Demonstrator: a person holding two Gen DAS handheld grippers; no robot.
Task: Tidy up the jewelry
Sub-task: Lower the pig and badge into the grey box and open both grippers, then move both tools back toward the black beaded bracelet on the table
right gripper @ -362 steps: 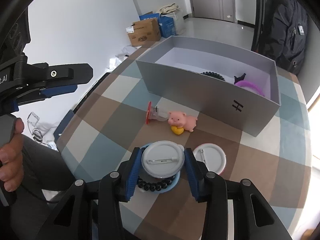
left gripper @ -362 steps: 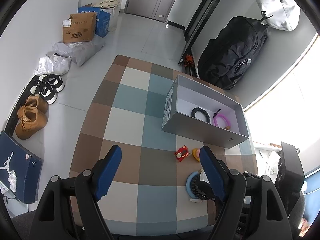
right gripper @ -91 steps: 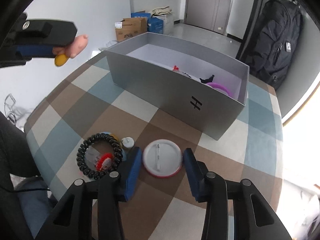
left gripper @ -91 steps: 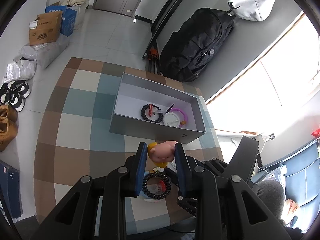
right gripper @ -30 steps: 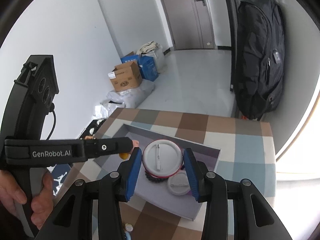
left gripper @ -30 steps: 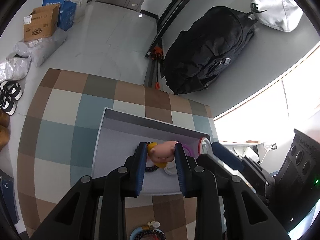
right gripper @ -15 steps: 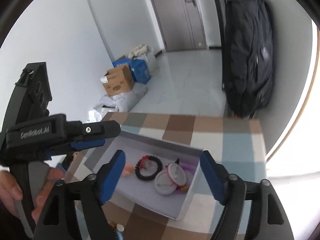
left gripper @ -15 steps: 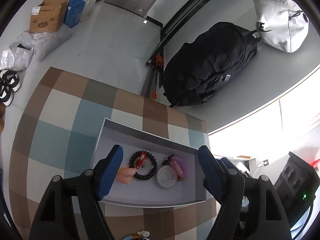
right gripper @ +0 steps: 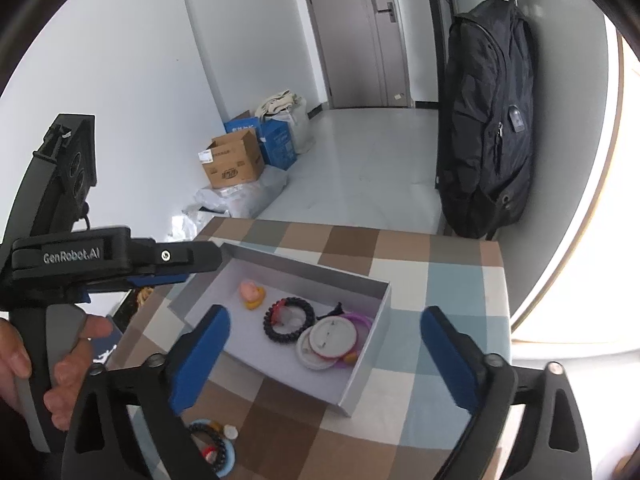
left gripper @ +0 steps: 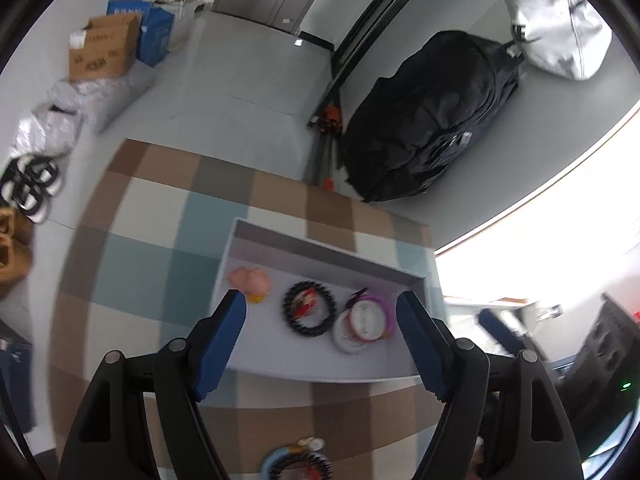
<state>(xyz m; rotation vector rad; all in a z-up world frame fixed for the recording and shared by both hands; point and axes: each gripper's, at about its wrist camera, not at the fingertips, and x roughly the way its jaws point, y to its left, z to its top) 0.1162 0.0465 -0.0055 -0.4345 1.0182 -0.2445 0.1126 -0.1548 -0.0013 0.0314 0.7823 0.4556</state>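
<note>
A grey box (left gripper: 320, 246) (right gripper: 368, 344) stands on the checked table. In it lie a pink pig charm (left gripper: 250, 280) (right gripper: 251, 291), a black bead bracelet (left gripper: 307, 314) (right gripper: 289, 319), two white round badges (left gripper: 360, 326) (right gripper: 330, 340) and a purple ring (right gripper: 360, 320). My left gripper (left gripper: 320, 314) is open and empty above the box; it also shows in the right wrist view (right gripper: 180, 268). My right gripper (right gripper: 324, 320) is open and empty above the box.
A black bead bracelet on a blue ring (right gripper: 214, 450) (left gripper: 298, 468) lies near the table's front edge. A black backpack (left gripper: 432, 116) (right gripper: 488, 128), cardboard boxes (left gripper: 102, 52) (right gripper: 234, 162) and shoes (left gripper: 32, 186) are on the floor beyond the table.
Both grippers, shut on the pig and a badge one second ago, stand open; both pieces lie in the box. The grippers have drawn back a little since half a second ago.
</note>
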